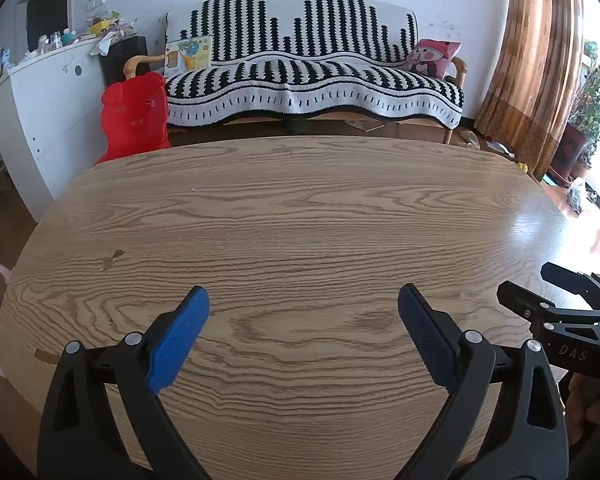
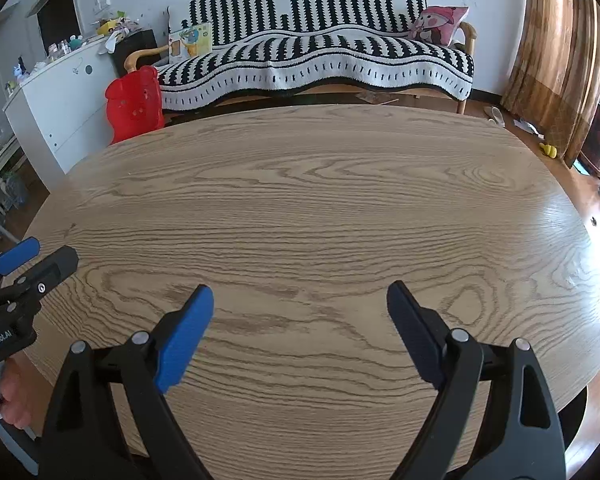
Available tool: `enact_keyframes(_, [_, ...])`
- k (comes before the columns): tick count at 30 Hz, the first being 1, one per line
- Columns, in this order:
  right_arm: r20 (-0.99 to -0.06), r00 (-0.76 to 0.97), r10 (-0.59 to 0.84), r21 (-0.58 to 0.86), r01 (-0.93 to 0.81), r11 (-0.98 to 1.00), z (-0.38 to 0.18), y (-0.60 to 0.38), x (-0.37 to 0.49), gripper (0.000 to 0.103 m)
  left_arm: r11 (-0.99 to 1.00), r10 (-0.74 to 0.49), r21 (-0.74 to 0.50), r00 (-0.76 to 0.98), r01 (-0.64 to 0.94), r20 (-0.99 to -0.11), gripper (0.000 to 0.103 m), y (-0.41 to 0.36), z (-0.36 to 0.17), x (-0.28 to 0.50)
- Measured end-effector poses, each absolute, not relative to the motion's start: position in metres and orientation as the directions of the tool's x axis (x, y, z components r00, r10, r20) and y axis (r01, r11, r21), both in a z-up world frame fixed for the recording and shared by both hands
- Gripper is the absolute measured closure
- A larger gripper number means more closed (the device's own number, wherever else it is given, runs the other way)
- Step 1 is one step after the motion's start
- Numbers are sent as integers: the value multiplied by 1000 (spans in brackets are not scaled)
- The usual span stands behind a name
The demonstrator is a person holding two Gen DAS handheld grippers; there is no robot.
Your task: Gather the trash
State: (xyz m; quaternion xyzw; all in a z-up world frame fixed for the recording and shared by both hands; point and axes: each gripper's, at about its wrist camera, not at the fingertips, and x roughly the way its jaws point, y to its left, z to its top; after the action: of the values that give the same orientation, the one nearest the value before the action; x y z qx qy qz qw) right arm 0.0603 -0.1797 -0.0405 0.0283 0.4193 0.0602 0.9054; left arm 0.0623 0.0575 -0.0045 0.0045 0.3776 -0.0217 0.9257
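My left gripper [image 1: 303, 300] is open and empty, held over the near part of a wooden oval table [image 1: 300, 216]. My right gripper [image 2: 300, 298] is also open and empty over the same table [image 2: 320, 200]. Each gripper shows at the edge of the other's view: the right one in the left wrist view [image 1: 556, 300], the left one in the right wrist view [image 2: 32, 260]. No trash shows on the tabletop; only a tiny white speck [image 1: 193, 189] and a small chipped mark [image 1: 114, 258] show.
Beyond the table stands a sofa with a black-and-white cover [image 1: 312, 72], a red plastic chair [image 1: 136, 116], and a white cabinet [image 1: 48, 108] with clutter on top at the left. Brown curtains [image 1: 540, 60] and plants stand at the right. Small items lie on the floor near the curtains [image 2: 548, 150].
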Motion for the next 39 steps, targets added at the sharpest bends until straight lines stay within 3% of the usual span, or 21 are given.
enact_keyframes(39, [-752,647,124,101,-73,992,-39,-190,53,17,999,-33,-6,713,40,-700,11,52,-4,60])
